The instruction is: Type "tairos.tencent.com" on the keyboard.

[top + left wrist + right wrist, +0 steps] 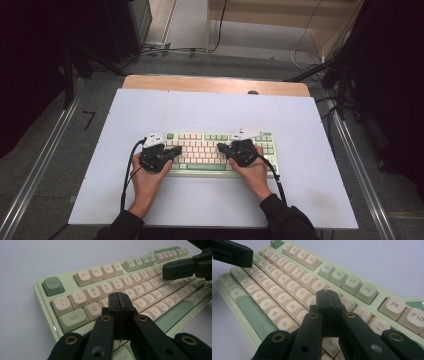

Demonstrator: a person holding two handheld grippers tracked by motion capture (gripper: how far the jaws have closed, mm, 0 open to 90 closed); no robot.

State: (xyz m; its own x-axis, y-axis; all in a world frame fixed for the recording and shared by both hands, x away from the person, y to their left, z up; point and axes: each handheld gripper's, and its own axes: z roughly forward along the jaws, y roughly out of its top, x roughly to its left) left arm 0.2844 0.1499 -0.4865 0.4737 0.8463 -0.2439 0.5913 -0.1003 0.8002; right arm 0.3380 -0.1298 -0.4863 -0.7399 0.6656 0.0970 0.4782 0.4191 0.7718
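**Two closed hand-held grippers poised over a green keyboard**

Nearest the lens in the left gripper view, the left hand-held gripper [119,301] has its two black jaws pressed flat together with nothing between them, the tips above the Q and W keys on the left part of the keyboard [82,275]. In the right gripper view the right hand-held gripper [328,298] is likewise clamped tight and empty, its tips over the keys around U and J; whether either tip actually touches a keycap cannot be told. From the high view, the keyboard [200,136], pale green with cream keys, lies a little toward the person's side of the white sheet covering the bench [210,107]. Both hands come in from the near edge, one gripper over each half, tips turned toward one another.
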